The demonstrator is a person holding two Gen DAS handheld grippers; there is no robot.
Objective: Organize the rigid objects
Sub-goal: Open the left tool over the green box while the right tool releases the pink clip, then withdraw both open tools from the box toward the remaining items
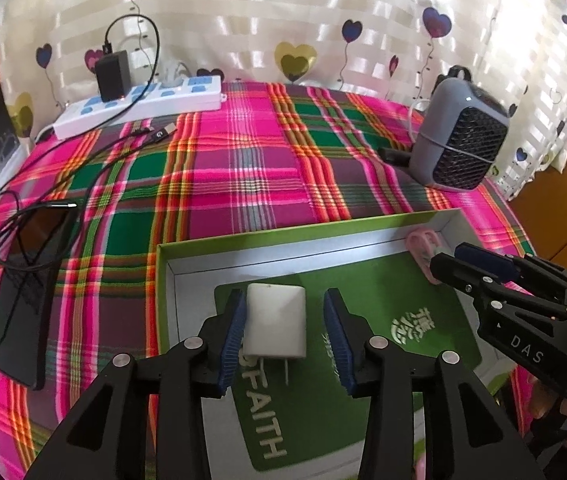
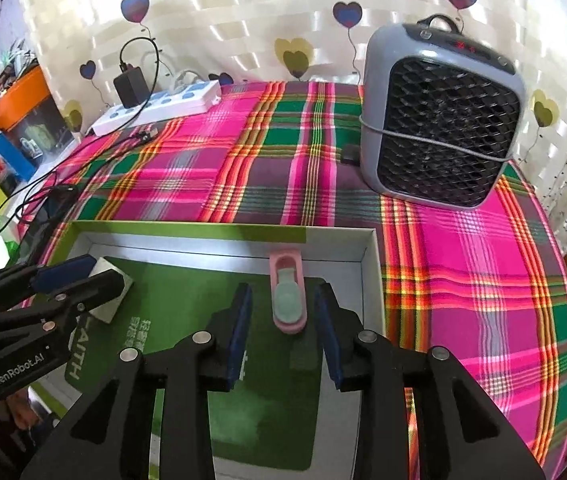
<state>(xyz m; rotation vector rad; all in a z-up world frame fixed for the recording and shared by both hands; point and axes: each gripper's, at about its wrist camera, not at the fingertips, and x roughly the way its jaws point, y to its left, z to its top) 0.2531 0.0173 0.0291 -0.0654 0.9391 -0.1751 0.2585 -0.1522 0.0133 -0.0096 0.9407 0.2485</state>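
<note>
Inside box (image 1: 283,242): one white charger (image 1: 275,322), one pink clip (image 2: 288,300).

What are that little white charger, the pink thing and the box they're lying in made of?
White charger: looks like smooth matt plastic, with thin metal prongs.
Pink thing: probably soft-looking plastic or silicone with a pale green insert; rounded edges, dull sheen.
Box: likely cardboard, with thin, straight white walls, a green rim and a green printed sheet inside.

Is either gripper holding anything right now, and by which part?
Nothing is held. The left gripper stands open around the white charger lying in the box; the right gripper stands open around the pink clip, pads clear of it.
</note>
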